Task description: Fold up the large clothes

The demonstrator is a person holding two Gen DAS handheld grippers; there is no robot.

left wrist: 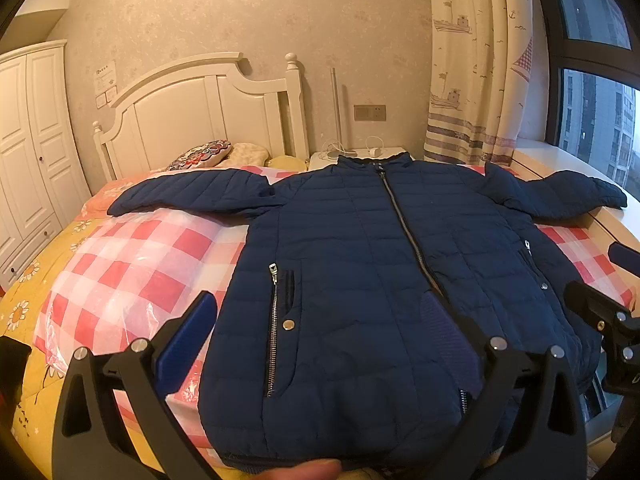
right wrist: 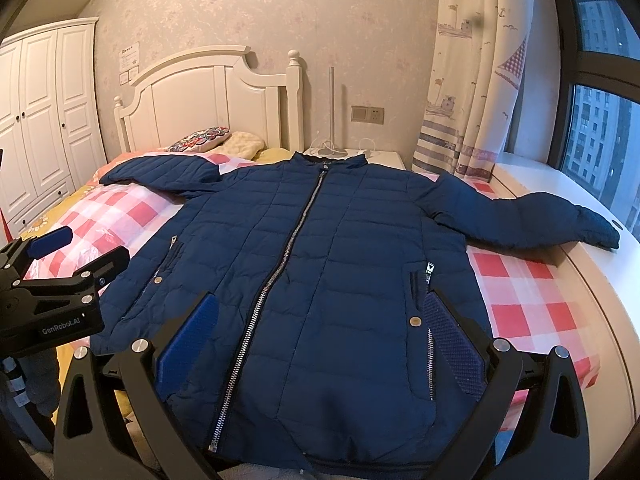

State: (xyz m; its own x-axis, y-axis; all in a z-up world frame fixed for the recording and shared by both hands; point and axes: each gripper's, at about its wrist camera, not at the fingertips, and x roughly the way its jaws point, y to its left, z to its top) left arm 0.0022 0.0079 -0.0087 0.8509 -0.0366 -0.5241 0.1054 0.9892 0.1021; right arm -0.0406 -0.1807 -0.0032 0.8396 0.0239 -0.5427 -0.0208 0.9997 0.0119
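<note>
Navy quilted zip-front puffer jacket (right wrist: pixel 320 264) lies flat, front up, sleeves spread on pink-checked bed cover (right wrist: pixel 528 304), ready for folding; left gripper (left wrist: pixel 320 344) and right gripper (right wrist: pixel 320 336) hover wide-spread, empty, over hem.

A white headboard (left wrist: pixel 200 100) stood behind two pillows (left wrist: pixel 224 152); a wardrobe (left wrist: pixel 28 152) stood left, sailboat curtains (left wrist: pixel 476 60) right.
</note>
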